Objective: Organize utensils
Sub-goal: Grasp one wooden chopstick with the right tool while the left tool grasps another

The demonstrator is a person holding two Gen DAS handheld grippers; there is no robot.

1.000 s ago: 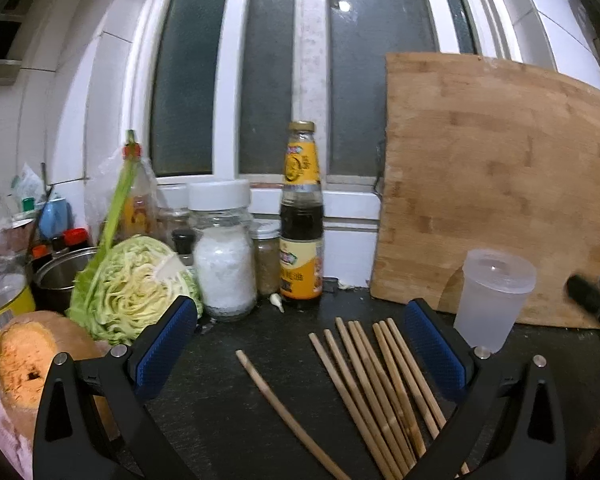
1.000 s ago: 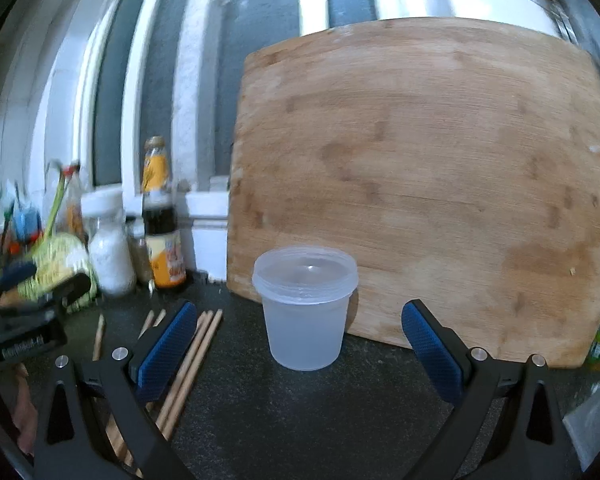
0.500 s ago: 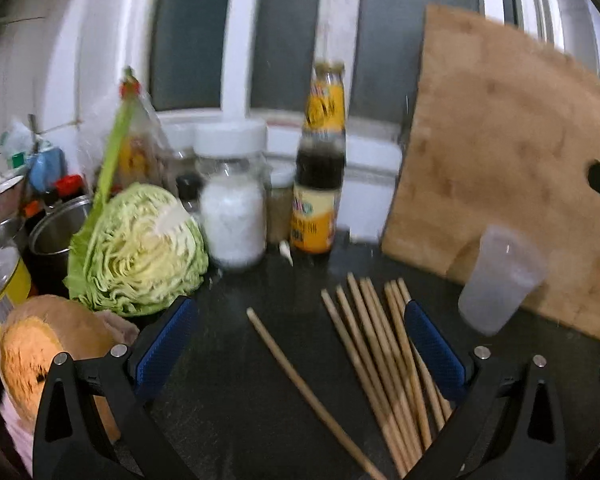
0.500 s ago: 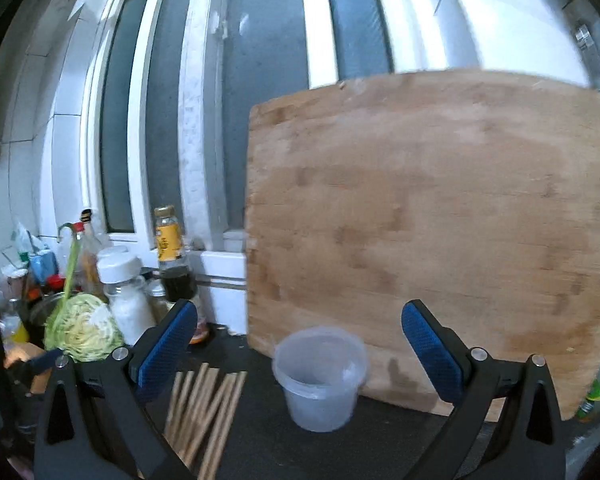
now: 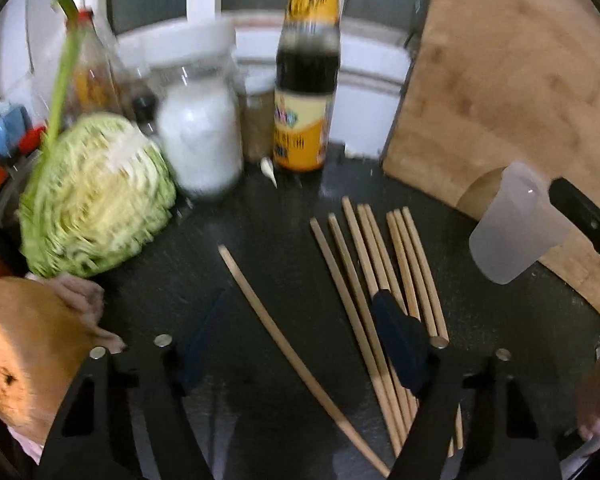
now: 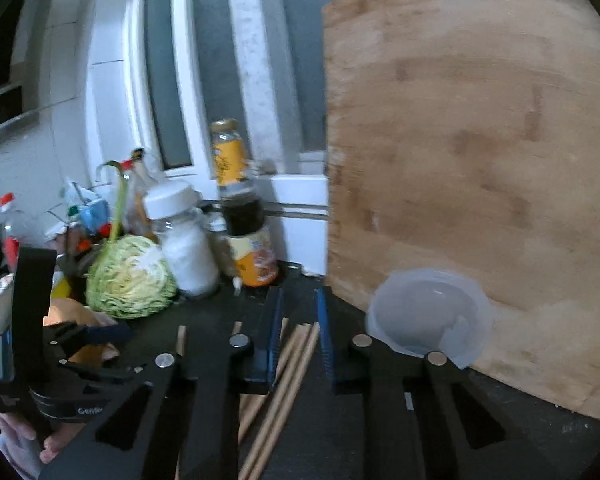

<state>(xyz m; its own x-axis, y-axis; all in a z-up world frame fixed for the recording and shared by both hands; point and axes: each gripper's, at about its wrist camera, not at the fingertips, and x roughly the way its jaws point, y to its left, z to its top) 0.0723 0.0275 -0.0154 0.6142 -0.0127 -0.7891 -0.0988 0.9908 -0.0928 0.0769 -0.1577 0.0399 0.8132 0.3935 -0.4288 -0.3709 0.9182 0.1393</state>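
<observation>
White lettering on the band of the left gripper's (image 6: 100, 334) black body, seen at the near left in the right wrist view, starts "Gen"; the rest is cut off. The sauce bottle's (image 5: 305, 92) yellow label print is blurred, unreadable.

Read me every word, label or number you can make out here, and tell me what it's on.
"Gen": white print on the body of the left gripper, seen from the right wrist; the rest is hidden. Its jaws are closing, with one chopstick lying between them, not pinched.
Sauce bottle, both yellow labels: too blurred to read.
Nothing else is legible.
</observation>
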